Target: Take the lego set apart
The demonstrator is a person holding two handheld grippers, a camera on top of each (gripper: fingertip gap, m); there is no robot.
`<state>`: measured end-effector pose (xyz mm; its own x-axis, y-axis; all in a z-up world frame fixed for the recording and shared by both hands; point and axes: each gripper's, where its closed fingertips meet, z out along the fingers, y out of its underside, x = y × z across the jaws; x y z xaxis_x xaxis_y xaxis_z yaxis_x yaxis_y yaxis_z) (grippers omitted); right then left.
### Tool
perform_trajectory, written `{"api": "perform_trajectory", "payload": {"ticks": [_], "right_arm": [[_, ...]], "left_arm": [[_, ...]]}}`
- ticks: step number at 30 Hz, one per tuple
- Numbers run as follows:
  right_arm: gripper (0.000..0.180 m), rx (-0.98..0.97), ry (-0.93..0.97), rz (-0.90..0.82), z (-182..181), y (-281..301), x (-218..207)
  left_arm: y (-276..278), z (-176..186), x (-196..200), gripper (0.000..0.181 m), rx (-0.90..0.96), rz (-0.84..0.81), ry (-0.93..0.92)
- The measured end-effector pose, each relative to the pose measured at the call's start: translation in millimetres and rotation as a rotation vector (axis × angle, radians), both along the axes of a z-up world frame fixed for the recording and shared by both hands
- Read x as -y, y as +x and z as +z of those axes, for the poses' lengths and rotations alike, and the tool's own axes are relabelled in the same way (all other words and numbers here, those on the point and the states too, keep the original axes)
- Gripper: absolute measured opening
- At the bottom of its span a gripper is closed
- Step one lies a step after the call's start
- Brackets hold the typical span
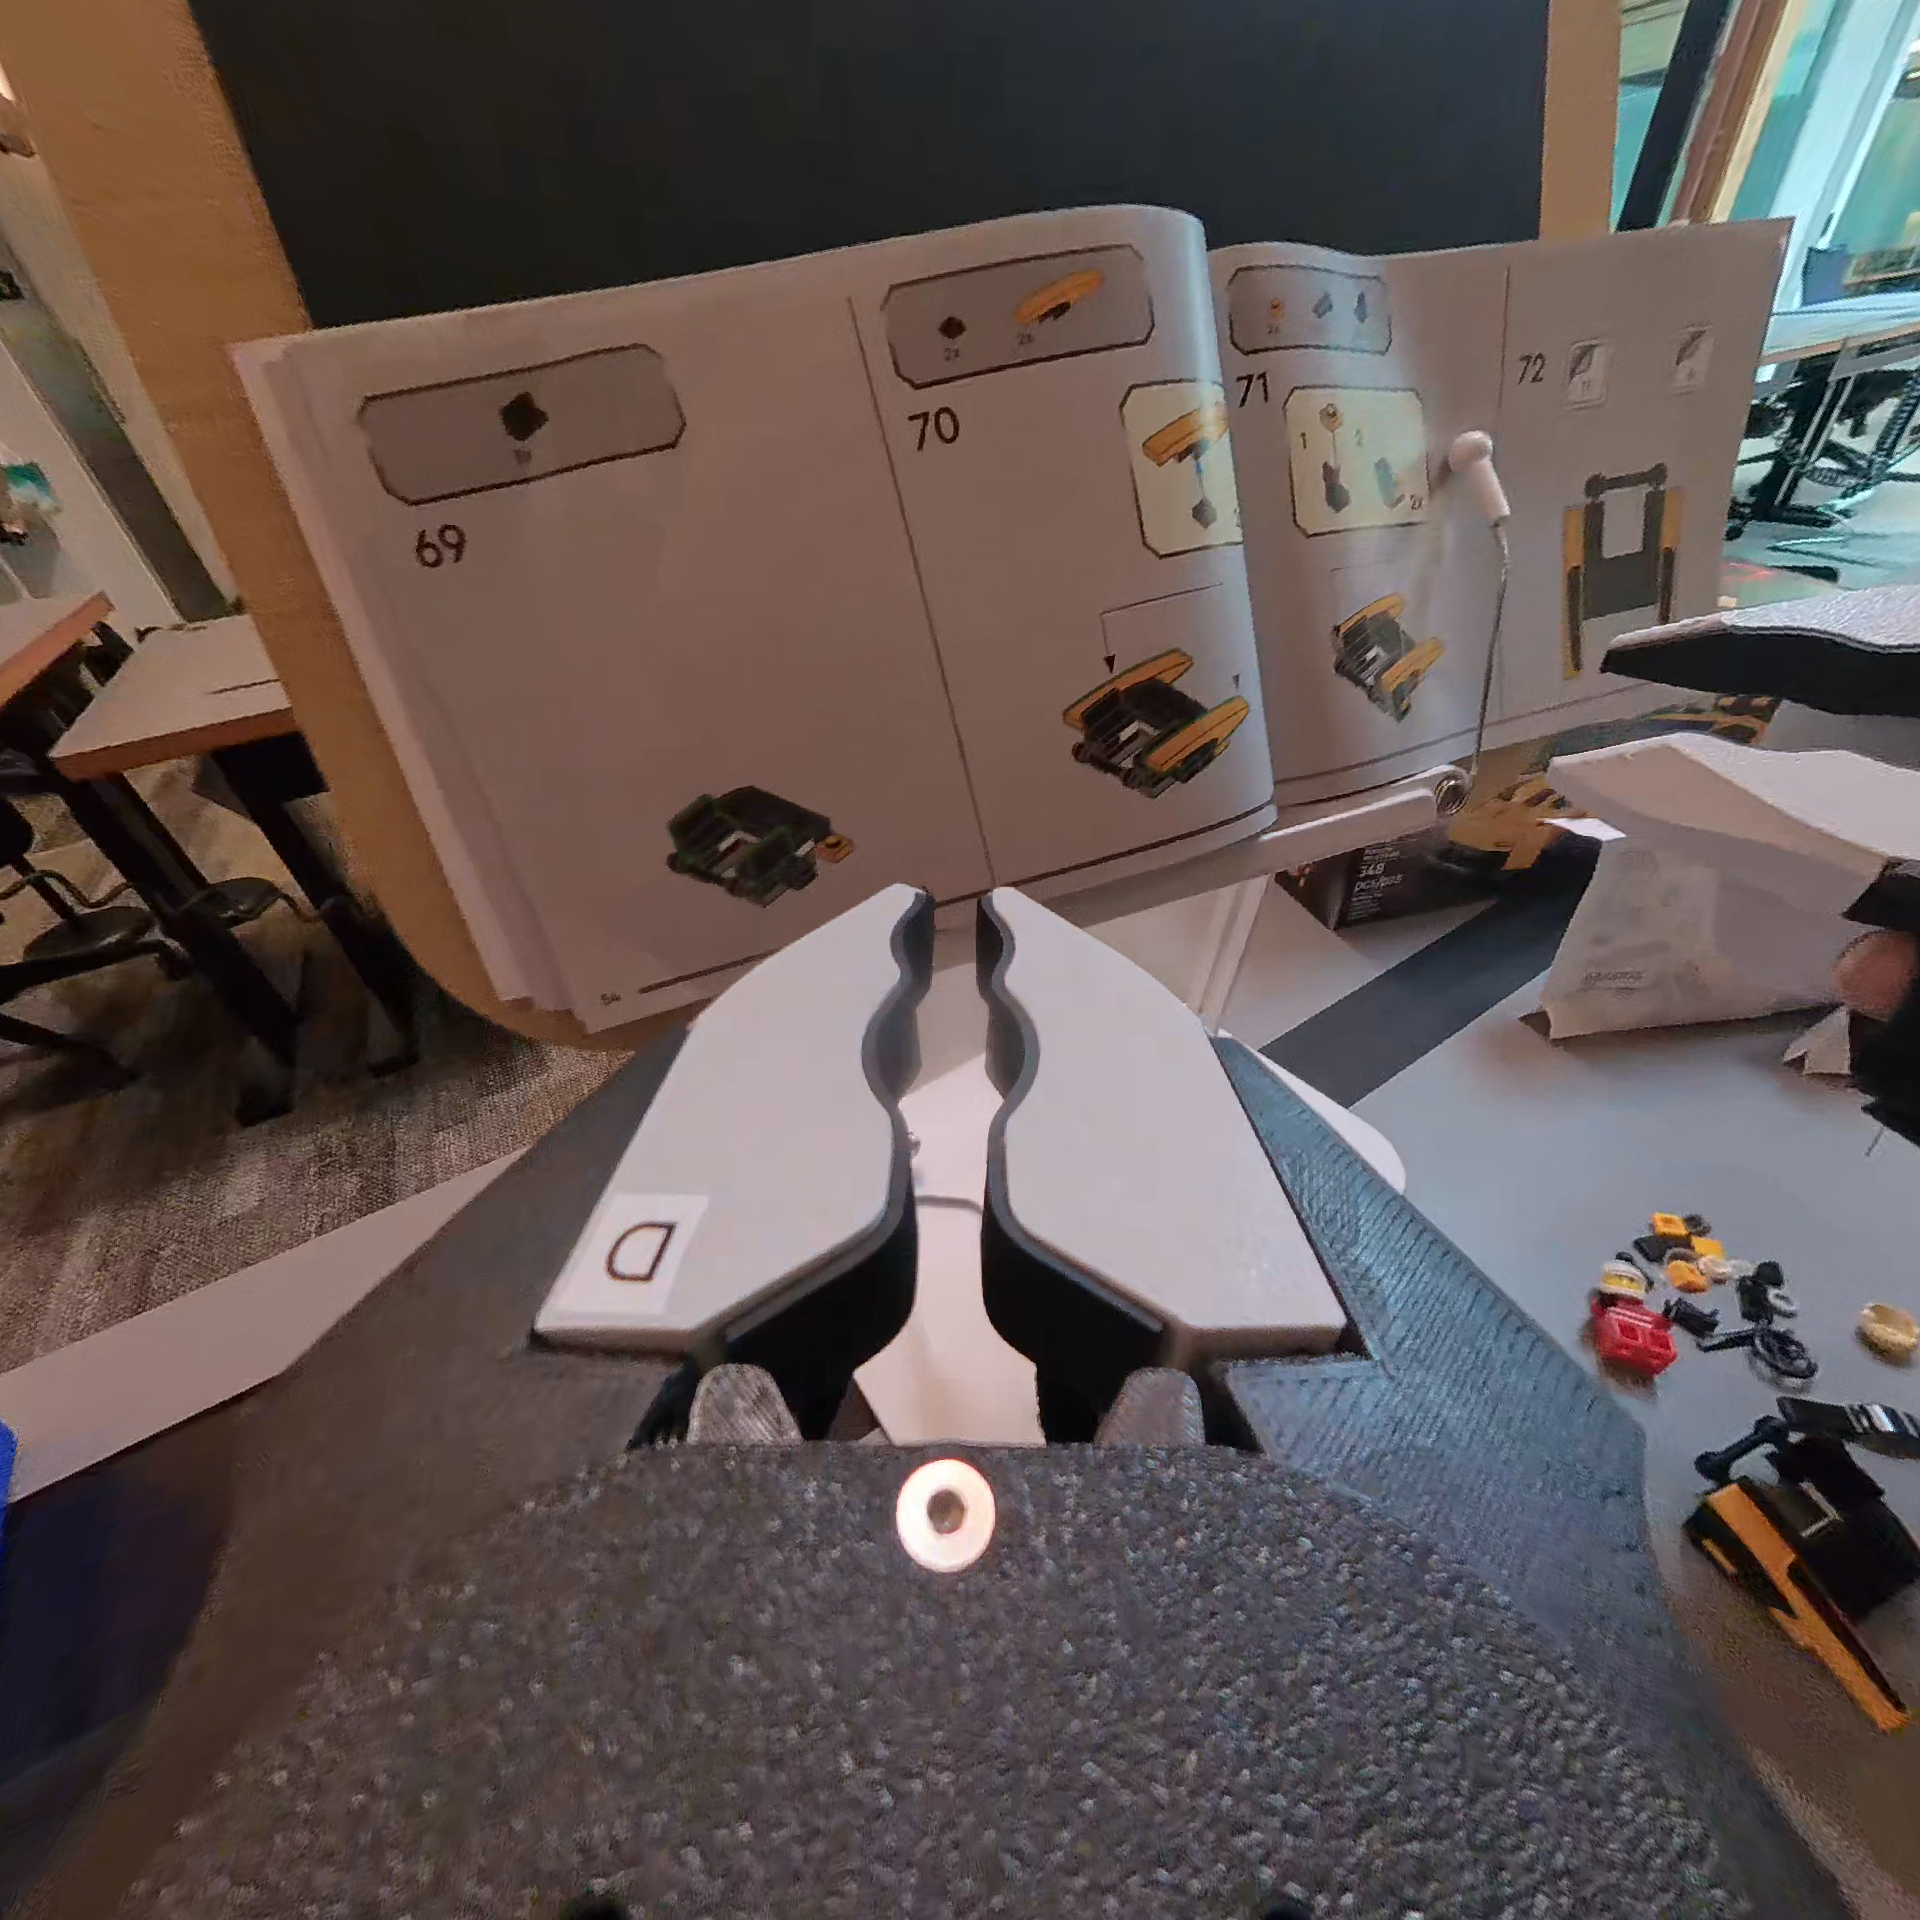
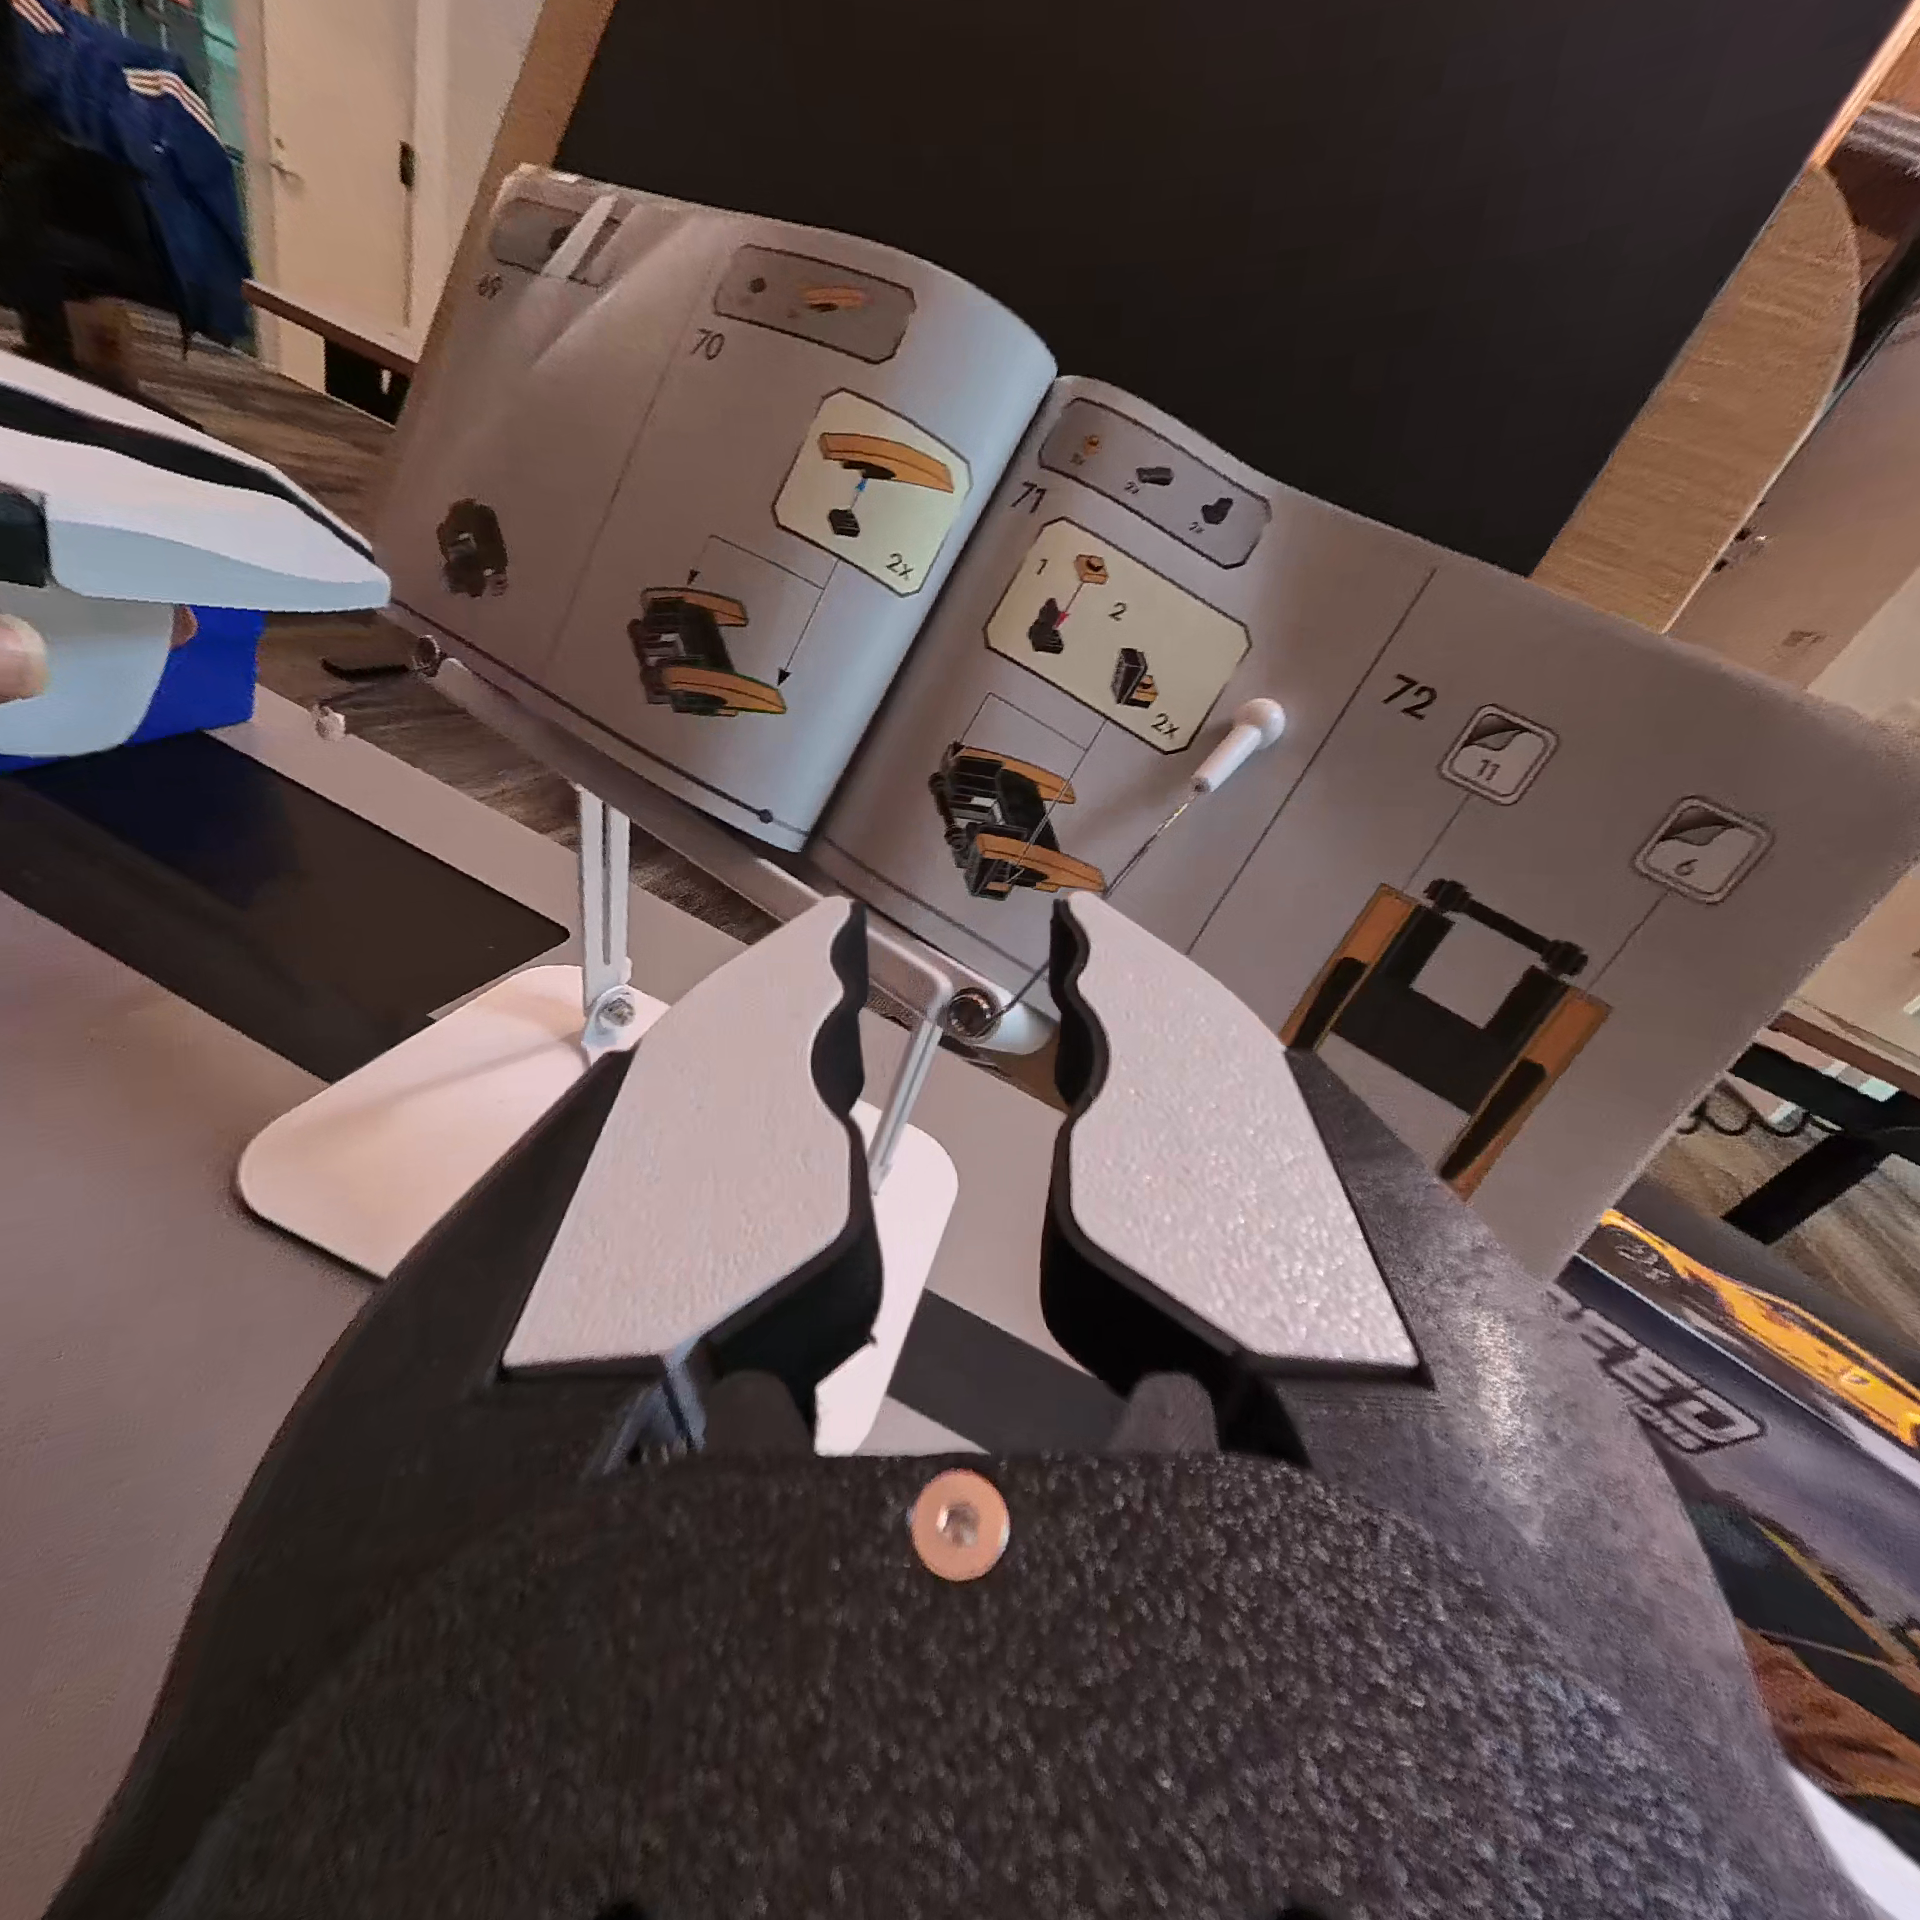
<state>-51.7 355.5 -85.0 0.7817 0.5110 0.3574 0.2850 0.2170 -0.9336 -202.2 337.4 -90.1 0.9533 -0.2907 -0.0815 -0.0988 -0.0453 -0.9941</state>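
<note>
In the left wrist view a partly taken-apart black and yellow lego car [image 1: 1808, 1558] lies on the grey table at the lower right. Behind it lies a small pile of loose pieces [image 1: 1704, 1299], with a red piece [image 1: 1631, 1335] and a round gold piece [image 1: 1886, 1328]. My left gripper [image 1: 954, 899] is up in front of the booklet, its jaws a narrow gap apart and empty. My right gripper [image 2: 954, 914] is open wider and empty, also facing the booklet. No lego pieces show in the right wrist view. Each gripper shows at the edge of the other's view [image 1: 1766, 665] [image 2: 177, 530].
An open instruction booklet [image 1: 727, 582] [image 2: 831, 582] rests on a white stand [image 2: 343, 1174], held by a wire clip [image 1: 1481, 478]. The set's box [image 2: 1704, 1382] lies behind to the right. A white paper bag [image 1: 1662, 935] lies nearby. The table edge, carpet and other desks [image 1: 156, 707] are at left. Spacing between my two grippers at the tips: around 15 cm. Measured from the fingertips, the red piece [image 1: 1631, 1335] is 20 cm or so from the right gripper and 30 cm from the left.
</note>
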Motion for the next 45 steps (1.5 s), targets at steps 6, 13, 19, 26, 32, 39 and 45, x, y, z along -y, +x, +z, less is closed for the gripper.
{"api": "perform_trajectory", "payload": {"ticks": [6,13,19,26,32,39,45], "right_arm": [[0.034,-0.036,-0.06,0.001,-15,4,-3],[0.034,-0.041,-0.066,-0.014,-21,11,-5],[0.036,-0.023,-0.038,-0.017,-19,6,-1],[0.037,0.004,-0.021,-0.015,-22,-3,2],[0.037,0.011,-0.005,-0.003,-21,-9,8],[0.048,-0.015,-0.005,-0.075,-19,5,-5],[0.036,-0.008,-0.03,-0.16,-18,23,-38]], "left_arm": [[-9,-9,3,0.01,0.039,-0.002,-0.011],[-5,-16,1,0.012,0.011,-0.009,-0.015],[-5,-14,2,0.013,0.024,-0.018,-0.013],[-8,-9,4,0.014,0.038,-0.017,-0.004],[-14,-5,5,0.015,0.058,-0.005,0.005],[-17,-6,5,0.017,0.076,-0.005,-0.001],[-16,-9,4,0.017,0.074,-0.01,-0.011]]}}
